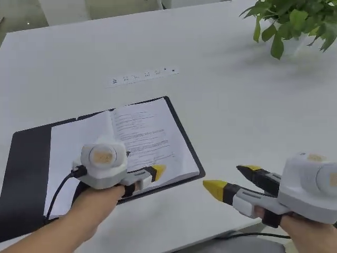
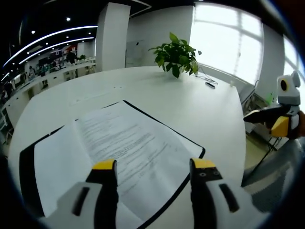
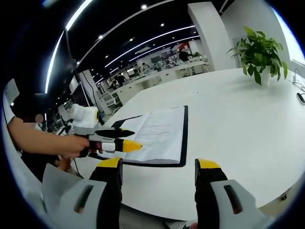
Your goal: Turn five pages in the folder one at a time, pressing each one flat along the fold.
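Observation:
An open folder (image 1: 142, 137) with a black cover and printed pages lies flat on the white table (image 1: 237, 105). My left gripper (image 1: 150, 176) hovers over the folder's near right corner, jaws apart and holding nothing; its own view has the pages (image 2: 128, 143) just beyond the yellow tips of the left gripper (image 2: 154, 165). To the right of the folder, off the paper, my right gripper (image 1: 233, 179) is open and empty. From the right gripper (image 3: 159, 163) I look back at the folder (image 3: 162, 129) and the left gripper (image 3: 129, 138).
A potted green plant (image 1: 295, 21) stands at the table's far right. A flush socket strip (image 1: 142, 75) sits beyond the folder. A small dark object (image 2: 209, 85) lies near the plant. The near table edge runs just below both grippers.

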`<state>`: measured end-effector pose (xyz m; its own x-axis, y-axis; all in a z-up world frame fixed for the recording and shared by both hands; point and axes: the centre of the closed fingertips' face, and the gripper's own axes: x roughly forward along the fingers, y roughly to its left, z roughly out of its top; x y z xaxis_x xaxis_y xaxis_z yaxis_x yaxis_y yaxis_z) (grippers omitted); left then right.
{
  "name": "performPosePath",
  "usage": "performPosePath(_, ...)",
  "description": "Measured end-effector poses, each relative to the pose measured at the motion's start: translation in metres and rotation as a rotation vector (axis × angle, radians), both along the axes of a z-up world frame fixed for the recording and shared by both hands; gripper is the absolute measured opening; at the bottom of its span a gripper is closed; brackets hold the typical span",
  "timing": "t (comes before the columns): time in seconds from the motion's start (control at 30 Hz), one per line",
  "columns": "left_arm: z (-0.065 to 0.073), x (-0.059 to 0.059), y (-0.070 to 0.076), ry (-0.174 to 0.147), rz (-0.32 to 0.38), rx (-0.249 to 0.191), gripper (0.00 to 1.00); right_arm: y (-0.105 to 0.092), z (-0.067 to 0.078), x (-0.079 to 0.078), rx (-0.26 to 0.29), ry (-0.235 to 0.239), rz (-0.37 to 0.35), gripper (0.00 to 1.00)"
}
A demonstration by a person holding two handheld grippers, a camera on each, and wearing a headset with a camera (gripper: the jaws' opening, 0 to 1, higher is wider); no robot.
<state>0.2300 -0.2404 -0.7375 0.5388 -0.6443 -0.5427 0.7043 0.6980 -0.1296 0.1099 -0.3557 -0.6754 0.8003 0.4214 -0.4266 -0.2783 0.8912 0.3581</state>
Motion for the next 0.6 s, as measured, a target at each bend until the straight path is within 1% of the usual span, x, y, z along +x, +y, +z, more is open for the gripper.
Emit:
performPosePath(0.1,-0.007,0.004,-0.011,-0.007,-0.011,0.004,0.6,0.001,-0.001,-0.003,0.002,0.002,-0.004,0.6)
performPosePath(0.13,-0.01,0.005,-0.014,-0.012,-0.014,0.014,0.59,0.001,-0.001,-0.003,0.001,0.005,-0.006,0.6)
performPosePath(0.2,-0.014,0.006,-0.019,-0.025,-0.019,0.018,0.58,0.002,-0.001,-0.005,0.006,0.001,-0.011,0.6)
performPosePath(0.27,-0.02,0.009,-0.024,-0.026,-0.019,0.024,0.56,0.002,-0.003,-0.006,0.006,0.008,-0.015,0.6)
performPosePath(0.33,-0.021,0.01,-0.028,-0.036,-0.017,0.029,0.54,0.003,-0.002,-0.007,0.009,0.004,-0.015,0.6)
performPosePath(0.37,-0.024,0.01,-0.03,-0.035,-0.019,0.032,0.53,0.003,-0.002,-0.008,0.01,0.005,-0.018,0.6)
performPosePath(0.4,-0.026,0.009,-0.032,-0.03,-0.019,0.035,0.53,0.003,-0.001,-0.008,0.011,0.004,-0.019,0.6)
performPosePath(0.53,-0.04,0.006,-0.034,-0.018,-0.02,0.078,0.52,0.001,-0.001,-0.009,0.014,0.004,-0.026,0.6)
performPosePath(0.6,-0.041,0.008,-0.034,-0.044,-0.016,0.091,0.51,0.001,0.0,-0.008,0.014,0.001,-0.03,0.6)
